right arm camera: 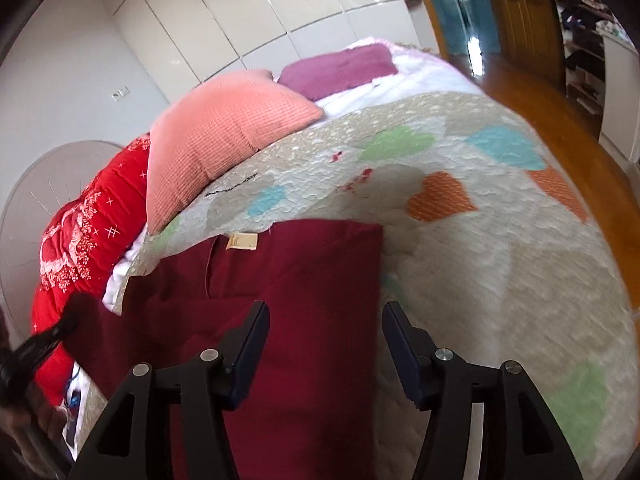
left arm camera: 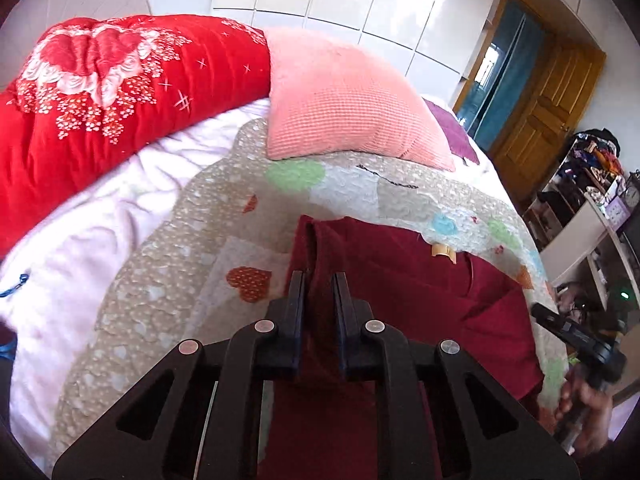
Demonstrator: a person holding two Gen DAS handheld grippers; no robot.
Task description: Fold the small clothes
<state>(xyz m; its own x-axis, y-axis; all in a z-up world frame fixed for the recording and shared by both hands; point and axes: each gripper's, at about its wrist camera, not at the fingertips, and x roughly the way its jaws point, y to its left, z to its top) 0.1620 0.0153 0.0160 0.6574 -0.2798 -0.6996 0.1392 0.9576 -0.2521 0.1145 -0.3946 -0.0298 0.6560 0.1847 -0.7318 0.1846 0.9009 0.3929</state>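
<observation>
One dark red garment (right arm camera: 304, 280) is all I have to fold, and it lies spread on the heart-patterned quilt (right arm camera: 500, 264) near the edge of the bed, with its tan neck label (right arm camera: 241, 241) facing up toward the pink cushion (right arm camera: 224, 136).

My left gripper (left arm camera: 319, 280) is pinched narrow on a raised ridge of the garment's left edge; the cloth stands up between the pads in a soft fold. My right gripper (right arm camera: 325, 312) hangs with its jaws parted at middling width over the garment's right side, one finger above the red cloth and the other above the quilt. Nothing is between the pads that they press on.

I judge the garment light and limp. It will drape and sag from any single pinch, and it should not slip much on rubber pads. It looks like a knit with some thickness, so a doubled edge will still fit a narrow jaw.

I would take the right edge near its upper corner, level with my left hold. Two matched grips should keep the fold line straight. The quilt beneath is puffy, so I might catch it along with the garment.
</observation>
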